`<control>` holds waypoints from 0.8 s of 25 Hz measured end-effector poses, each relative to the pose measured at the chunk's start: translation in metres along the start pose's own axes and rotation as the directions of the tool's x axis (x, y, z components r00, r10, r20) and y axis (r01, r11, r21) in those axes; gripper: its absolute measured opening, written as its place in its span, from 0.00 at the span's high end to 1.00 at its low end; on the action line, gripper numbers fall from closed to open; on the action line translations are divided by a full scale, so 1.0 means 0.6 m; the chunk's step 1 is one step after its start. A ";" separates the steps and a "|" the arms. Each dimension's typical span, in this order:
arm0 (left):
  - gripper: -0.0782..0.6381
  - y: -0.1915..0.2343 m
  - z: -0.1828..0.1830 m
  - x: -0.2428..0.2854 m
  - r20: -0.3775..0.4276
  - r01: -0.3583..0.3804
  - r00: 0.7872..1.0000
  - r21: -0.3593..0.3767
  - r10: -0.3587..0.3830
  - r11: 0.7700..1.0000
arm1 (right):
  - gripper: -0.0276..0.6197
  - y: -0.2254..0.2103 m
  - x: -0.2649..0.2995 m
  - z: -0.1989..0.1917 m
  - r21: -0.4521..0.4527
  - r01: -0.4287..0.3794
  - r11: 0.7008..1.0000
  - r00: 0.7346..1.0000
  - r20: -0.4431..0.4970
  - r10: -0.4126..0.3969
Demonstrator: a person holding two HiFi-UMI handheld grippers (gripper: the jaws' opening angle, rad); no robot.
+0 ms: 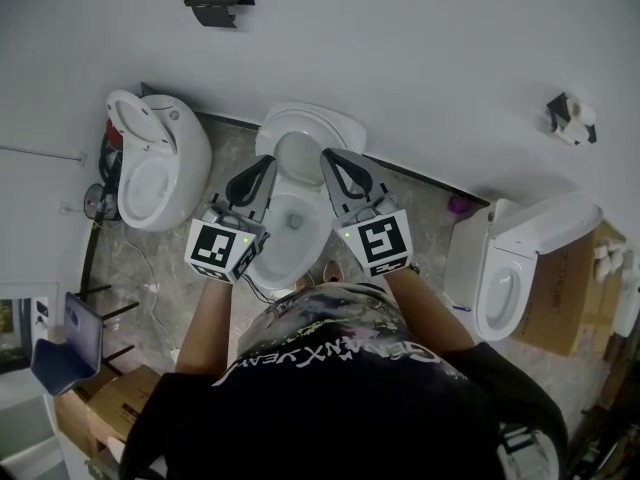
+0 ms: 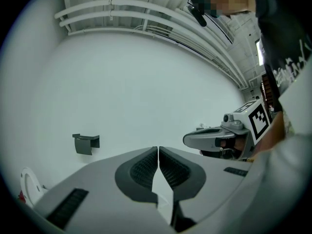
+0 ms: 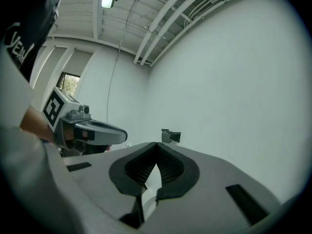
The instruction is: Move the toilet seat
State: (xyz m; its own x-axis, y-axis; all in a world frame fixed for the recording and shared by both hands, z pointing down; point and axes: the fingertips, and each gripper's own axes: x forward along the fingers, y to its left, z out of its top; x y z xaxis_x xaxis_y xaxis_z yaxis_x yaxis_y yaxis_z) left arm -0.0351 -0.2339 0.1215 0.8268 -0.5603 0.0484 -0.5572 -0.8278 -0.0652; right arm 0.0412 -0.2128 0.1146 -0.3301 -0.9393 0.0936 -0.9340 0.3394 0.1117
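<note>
Three white ceramic toilets stand on the grey marbled floor (image 1: 425,200) along the plain white wall (image 1: 400,38). There is a rounded left toilet (image 1: 185,163), a middle toilet (image 1: 290,243) directly in front of the person, and a right toilet (image 1: 520,258). The middle toilet's white toilet seat (image 1: 312,125) appears to be raised at the wall end, above the open bowl. The seat ring and lid cannot be told apart there.

There are two brown cardboard boxes. One (image 1: 568,303) sits against the right toilet and the other (image 1: 115,403) is at the lower left. Their contents do not show.

The person wears a black printed shirt (image 1: 340,388). Both bare forearms reach forward, each holding one of two grey tools side by side over the middle toilet's bowl. The left hand-held gripper (image 1: 268,160) (image 2: 158,149) and the right hand-held gripper (image 1: 327,155) (image 3: 156,144) both point towards the wall and tilt upward. In each gripper view the two ribbed dark jaws meet at their tips with nothing between them.

Two dark wall brackets hang on the wall. One (image 1: 220,4) (image 2: 86,143) (image 3: 170,136) is above the toilets. The other (image 1: 568,116) is at the right and carries something white.
</note>
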 end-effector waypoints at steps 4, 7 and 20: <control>0.85 0.013 0.001 -0.006 -0.001 -0.005 1.000 0.000 0.005 1.000 | 0.95 0.005 0.009 0.001 -0.004 -0.007 1.000 1.000 0.002 0.007; 0.85 0.017 0.001 -0.009 0.000 0.001 1.000 -0.002 -0.001 1.000 | 0.95 0.008 0.018 0.001 -0.018 -0.015 1.000 1.000 0.012 0.015; 0.85 0.040 0.003 -0.009 0.008 0.010 1.000 0.001 -0.010 1.000 | 0.95 0.018 0.041 -0.003 -0.024 -0.038 0.999 0.999 -0.034 0.038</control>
State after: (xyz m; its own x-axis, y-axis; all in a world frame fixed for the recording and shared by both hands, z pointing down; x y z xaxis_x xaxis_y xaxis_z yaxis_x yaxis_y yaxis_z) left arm -0.0527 -0.2507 0.1179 0.8328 -0.5520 0.0410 -0.5490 -0.8332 -0.0659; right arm 0.0234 -0.2321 0.1201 -0.3600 -0.9236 0.1316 -0.9171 0.3762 0.1316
